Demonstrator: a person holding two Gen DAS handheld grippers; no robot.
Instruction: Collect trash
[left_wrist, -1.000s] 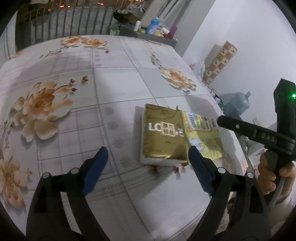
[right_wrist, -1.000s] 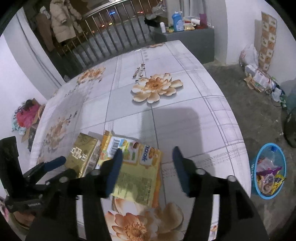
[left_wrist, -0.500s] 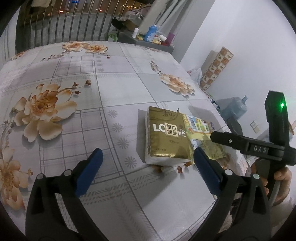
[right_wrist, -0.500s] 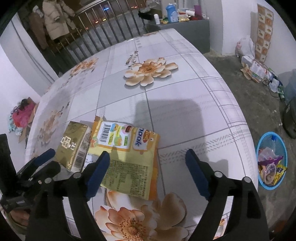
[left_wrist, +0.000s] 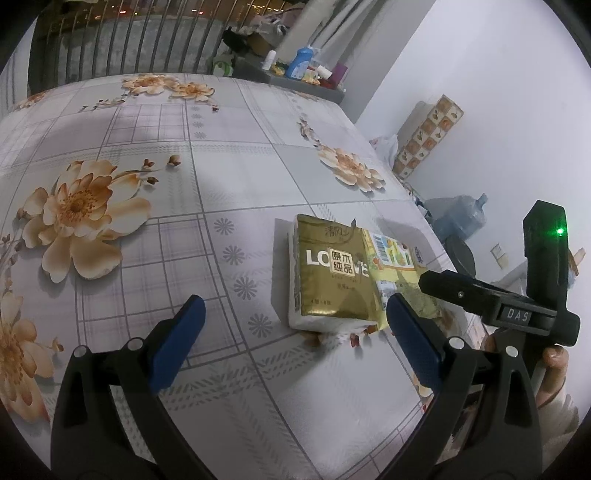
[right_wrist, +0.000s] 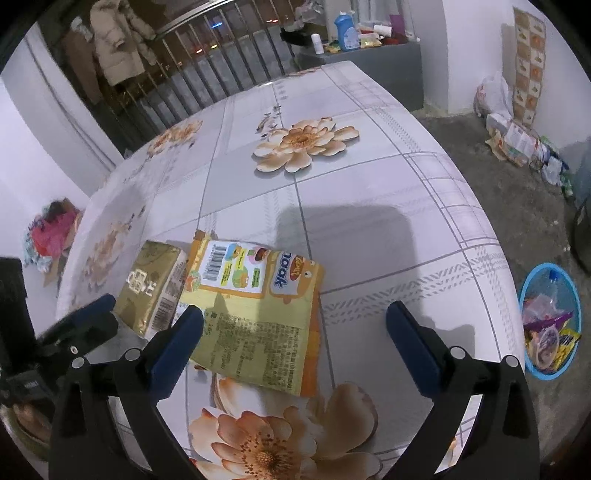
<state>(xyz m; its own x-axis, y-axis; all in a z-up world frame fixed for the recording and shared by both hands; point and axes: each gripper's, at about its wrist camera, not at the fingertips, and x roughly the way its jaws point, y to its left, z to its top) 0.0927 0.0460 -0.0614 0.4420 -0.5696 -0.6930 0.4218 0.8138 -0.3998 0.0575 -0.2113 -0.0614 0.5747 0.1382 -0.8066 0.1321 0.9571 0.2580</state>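
Observation:
A gold tissue pack (left_wrist: 332, 273) lies on the flowered table (left_wrist: 251, 155), with a flat yellow snack wrapper (left_wrist: 393, 254) against its right side. My left gripper (left_wrist: 293, 314) is open just short of the pack, touching nothing. In the right wrist view the wrapper (right_wrist: 258, 317) lies flat beside the gold pack (right_wrist: 155, 284). My right gripper (right_wrist: 295, 317) hovers over the wrapper's near edge. Its jaws are opening, and the pads do not press the wrapper. Each gripper shows in the other's view: the right gripper (left_wrist: 480, 295), the left gripper (right_wrist: 85, 314).
A blue basket (right_wrist: 546, 266) holding wrappers and a bottle stands on the floor to the right of the table. Bags and paper litter lie along the far wall (right_wrist: 517, 140). A grey cabinet (right_wrist: 369, 55) with bottles stands behind the table, by a railing.
The right gripper's jaws have spread from half shut to wide apart above the wrapper. The left jaws widened a little. Pack and wrapper stayed where they lay.

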